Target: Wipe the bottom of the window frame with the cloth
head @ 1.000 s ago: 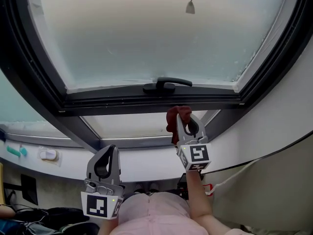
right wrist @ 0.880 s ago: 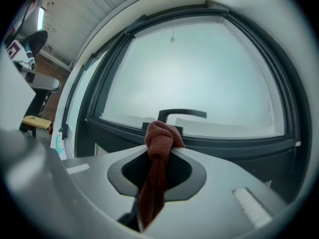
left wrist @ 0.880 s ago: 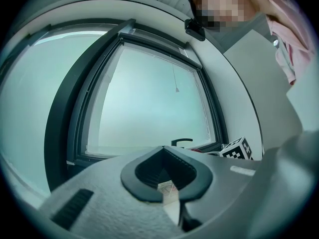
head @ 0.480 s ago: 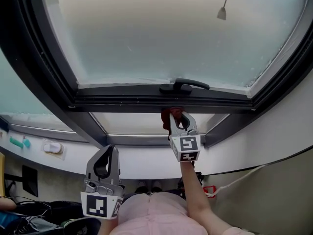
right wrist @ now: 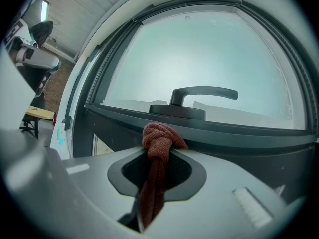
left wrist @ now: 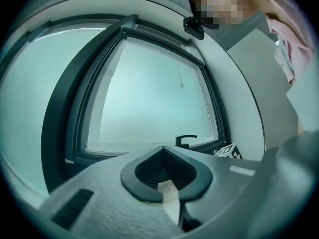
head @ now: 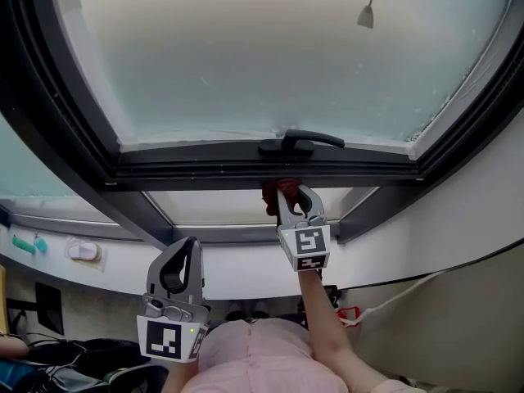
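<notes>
Had the right gripper (head: 291, 196) closed tight on the cloth (right wrist: 158, 143), with the reddish wad bunched past the jaw tips and a tail trailing back between them. Carried that wad up to the bottom frame rail (head: 205, 170), just below the window handle (head: 299, 144) and a little to its left; looked to be touching the dark rail, though could not be sure of contact from either view. Kept the left gripper (head: 187, 249) well below and left of the handle, jaws together on nothing, taking no part.

Judged the step in hand as the start of the wipe proper: cloth brought to the rail, little of the stroke run. Needed next, by that reading, a firm press into the rail and a steady sideways drag along it, away from the handle, with the wad kept flat on the frame and not snagged on the handle's base. Would also need a pass on the other side of the handle to cover the whole bottom edge.

Compared with a second before: had then held the cloth lower, clear beneath the rail, farther under the handle; since lifted onto the rail. Against half a second before: sat much the same height, shifted slightly leftward of the handle. Left gripper barely moved throughout.
</notes>
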### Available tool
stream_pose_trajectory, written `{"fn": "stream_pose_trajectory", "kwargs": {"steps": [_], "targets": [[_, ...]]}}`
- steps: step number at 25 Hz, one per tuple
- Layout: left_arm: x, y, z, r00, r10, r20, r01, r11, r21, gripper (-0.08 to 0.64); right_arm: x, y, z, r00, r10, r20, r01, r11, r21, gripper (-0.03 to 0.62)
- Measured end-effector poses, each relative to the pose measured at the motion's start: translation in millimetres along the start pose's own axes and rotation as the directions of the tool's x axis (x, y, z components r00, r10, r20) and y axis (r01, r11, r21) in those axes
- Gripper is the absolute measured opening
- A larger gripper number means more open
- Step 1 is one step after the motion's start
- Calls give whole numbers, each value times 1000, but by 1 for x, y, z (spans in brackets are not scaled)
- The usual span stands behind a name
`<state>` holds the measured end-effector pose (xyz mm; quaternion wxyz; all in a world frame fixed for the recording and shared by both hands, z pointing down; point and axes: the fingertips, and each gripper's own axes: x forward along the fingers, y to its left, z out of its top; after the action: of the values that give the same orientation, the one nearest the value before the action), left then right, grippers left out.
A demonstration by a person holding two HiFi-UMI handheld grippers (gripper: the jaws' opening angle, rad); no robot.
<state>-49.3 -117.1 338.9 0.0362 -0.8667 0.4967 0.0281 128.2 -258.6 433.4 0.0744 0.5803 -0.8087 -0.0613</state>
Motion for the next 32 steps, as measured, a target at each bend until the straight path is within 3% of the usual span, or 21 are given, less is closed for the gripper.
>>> {"fn": "stream_pose_trajectory", "kwargs": {"steps": [11,24,32], "targets": [[10,0,3,1000,-21,13,21,1000,-16,-5,0,-2,-4,1000,-6,-26,5,999,-36,64],[19,-14,-6,999,-47,-14,47,999,-17,-5,0,-3,-2,997,-69,-26,68,998,-15,64],[20,-16,-6,999,-50,-12,49,999,-14,-5,0,-2,-3,997,-67,-31,67,998,-17,64]]}}
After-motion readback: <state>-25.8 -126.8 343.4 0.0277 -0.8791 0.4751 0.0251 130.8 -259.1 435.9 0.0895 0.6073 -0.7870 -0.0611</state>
